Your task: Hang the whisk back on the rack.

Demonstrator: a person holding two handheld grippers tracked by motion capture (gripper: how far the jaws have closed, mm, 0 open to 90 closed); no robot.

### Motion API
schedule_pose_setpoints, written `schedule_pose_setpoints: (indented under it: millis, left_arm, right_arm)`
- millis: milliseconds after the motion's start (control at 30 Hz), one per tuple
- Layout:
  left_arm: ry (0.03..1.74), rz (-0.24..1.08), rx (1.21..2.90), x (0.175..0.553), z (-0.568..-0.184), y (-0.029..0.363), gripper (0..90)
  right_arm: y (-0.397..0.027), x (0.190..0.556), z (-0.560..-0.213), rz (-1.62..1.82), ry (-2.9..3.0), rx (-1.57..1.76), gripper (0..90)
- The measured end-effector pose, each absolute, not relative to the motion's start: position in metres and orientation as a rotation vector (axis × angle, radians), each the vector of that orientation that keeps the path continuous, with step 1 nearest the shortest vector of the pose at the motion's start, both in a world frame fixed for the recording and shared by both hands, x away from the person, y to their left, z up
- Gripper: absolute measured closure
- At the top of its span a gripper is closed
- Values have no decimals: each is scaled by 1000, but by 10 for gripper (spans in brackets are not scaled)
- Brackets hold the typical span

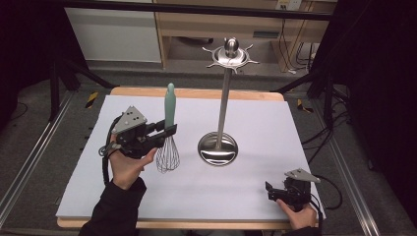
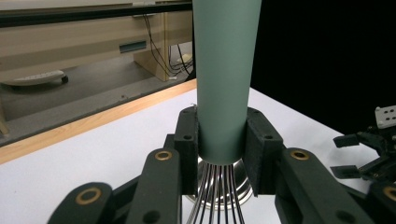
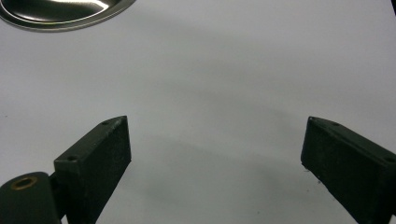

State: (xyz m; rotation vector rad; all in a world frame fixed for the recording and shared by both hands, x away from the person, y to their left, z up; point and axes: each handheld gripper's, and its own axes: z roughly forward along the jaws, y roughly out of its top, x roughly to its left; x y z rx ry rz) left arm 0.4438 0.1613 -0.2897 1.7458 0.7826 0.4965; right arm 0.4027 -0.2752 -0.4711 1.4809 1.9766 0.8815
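Whisk (image 1: 168, 142) upright left of steel stand (image 1: 219, 147), clear of its base, wire head down just above white sheet (image 1: 246, 191). Your left gripper (image 1: 170, 130) pinches green handle low, near wires. Right of stand, well apart at sheet's near corner, your right gripper (image 1: 268, 191) rests with jaws spread, nothing between.

Matt green whisk handle (image 2: 223, 79), shiny wire loops (image 1: 167, 156), polished metal stand (image 1: 218, 149).
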Motion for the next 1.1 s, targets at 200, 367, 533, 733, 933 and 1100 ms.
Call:
schedule_pose_setpoints:
  millis: [200, 367, 533, 733, 933, 1100]
  left_arm:
    - [762, 499, 1751, 447, -281, 152, 691]
    - [754, 497, 1753, 450, -277, 146, 691]
    - [743, 496, 1755, 454, -271, 138, 691]
    - [739, 503, 1758, 457, -266, 132, 691]
    - [744, 501, 1759, 462, -260, 128, 691]
    - [744, 499, 1766, 467, -258, 122, 691]
  right_arm:
    - [-275, 403, -471, 886, 1977, 1482, 88]
    - [-275, 403, -471, 889, 1977, 1481, 88]
    - [-276, 403, -471, 892, 1975, 1482, 88]
    - [-276, 403, -471, 891, 1975, 1480, 88]
    - [-276, 403, -471, 890, 1976, 1481, 88]
    - [-276, 403, -471, 891, 1975, 1481, 88]
